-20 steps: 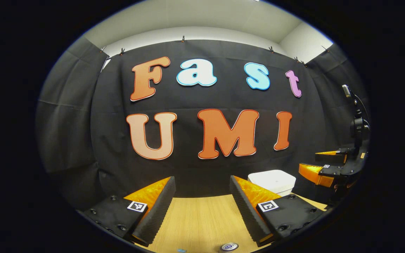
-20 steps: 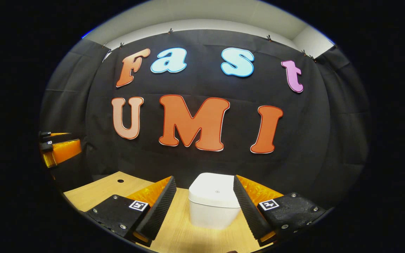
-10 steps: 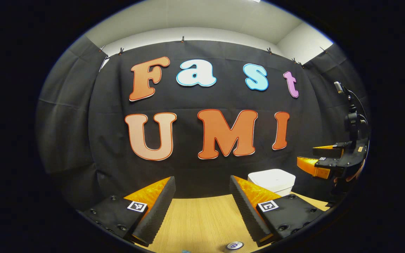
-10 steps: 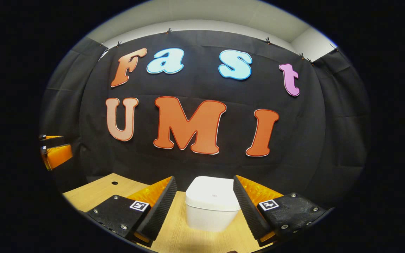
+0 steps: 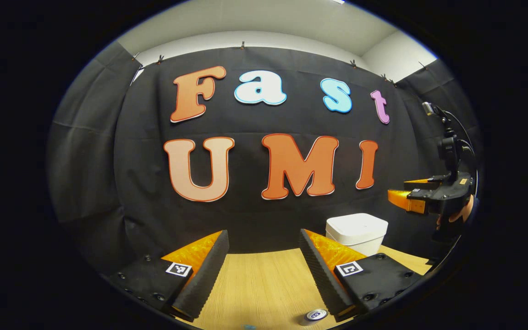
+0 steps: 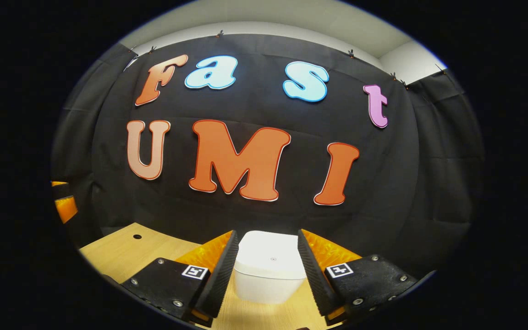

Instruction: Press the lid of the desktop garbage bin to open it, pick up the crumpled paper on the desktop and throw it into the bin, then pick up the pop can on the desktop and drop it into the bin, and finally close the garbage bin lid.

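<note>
The white desktop bin stands on the wooden table with its lid down, seen between the fingers of my right gripper, which is open with a narrow gap. In the left gripper view the bin sits at the right. Above and to the right of it, well apart, a hand holds the right gripper. My left gripper is open over bare table and holds nothing. The top of the pop can shows at the bottom edge, near its right finger.
The wooden table runs back to the black cloth wall just behind the bin. A small round hole is in the tabletop at the left. The left gripper shows at the far left edge of the right gripper view.
My right gripper's fingers have drawn closer together, and it has risen and moved towards the bin. The left gripper shifted slightly, so the can now shows farther right.
</note>
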The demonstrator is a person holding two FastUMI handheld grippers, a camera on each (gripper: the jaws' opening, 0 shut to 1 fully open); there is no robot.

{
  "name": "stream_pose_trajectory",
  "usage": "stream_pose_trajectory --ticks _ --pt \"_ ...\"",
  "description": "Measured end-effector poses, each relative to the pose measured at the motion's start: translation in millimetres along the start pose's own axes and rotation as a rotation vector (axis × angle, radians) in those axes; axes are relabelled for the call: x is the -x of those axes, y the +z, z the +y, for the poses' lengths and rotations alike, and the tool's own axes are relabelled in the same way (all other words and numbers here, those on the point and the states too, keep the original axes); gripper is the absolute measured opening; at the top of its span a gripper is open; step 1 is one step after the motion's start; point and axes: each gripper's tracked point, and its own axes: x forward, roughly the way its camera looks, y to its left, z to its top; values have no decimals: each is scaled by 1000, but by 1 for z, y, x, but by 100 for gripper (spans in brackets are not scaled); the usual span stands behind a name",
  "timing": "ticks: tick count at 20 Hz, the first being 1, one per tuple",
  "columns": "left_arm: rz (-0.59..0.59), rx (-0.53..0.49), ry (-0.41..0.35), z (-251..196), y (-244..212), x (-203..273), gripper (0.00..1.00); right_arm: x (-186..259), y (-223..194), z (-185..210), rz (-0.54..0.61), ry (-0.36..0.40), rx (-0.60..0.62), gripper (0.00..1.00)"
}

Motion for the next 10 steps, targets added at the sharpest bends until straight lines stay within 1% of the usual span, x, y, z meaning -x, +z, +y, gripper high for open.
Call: stream_pose_trajectory --ticks 2,3,4,5,6,7,8,9,10 --pt "7 -3 24 7 -1 -3 99 -12 -2 0 7 5 4 63" --pt "12 -10 41 11 -2 -5 99 -18 -3 -1 14 1 7 59" --pt "14 -11 59 14 -4 -6 99 -26 -6 -1 23 3 11 49" --pt "14 -10 75 16 -4 -7 99 -34 -8 0 26 12 15 34" --pt "18 -11 93 16 -4 -7 99 -41 -14 0 40 24 12 34" --pt "25 -10 109 17 -6 -8 99 -48 -19 -1 57 32 6 22" --pt "27 -8 126 17 -8 -9 99 -56 -24 -3 69 32 -6 18" --pt "27 -10 142 17 -7 -11 99 -64 -28 -6 79 31 -22 12" --pt "32 -14 157 17 -10 -12 99 -72 -34 -9 92 36 -42 9"
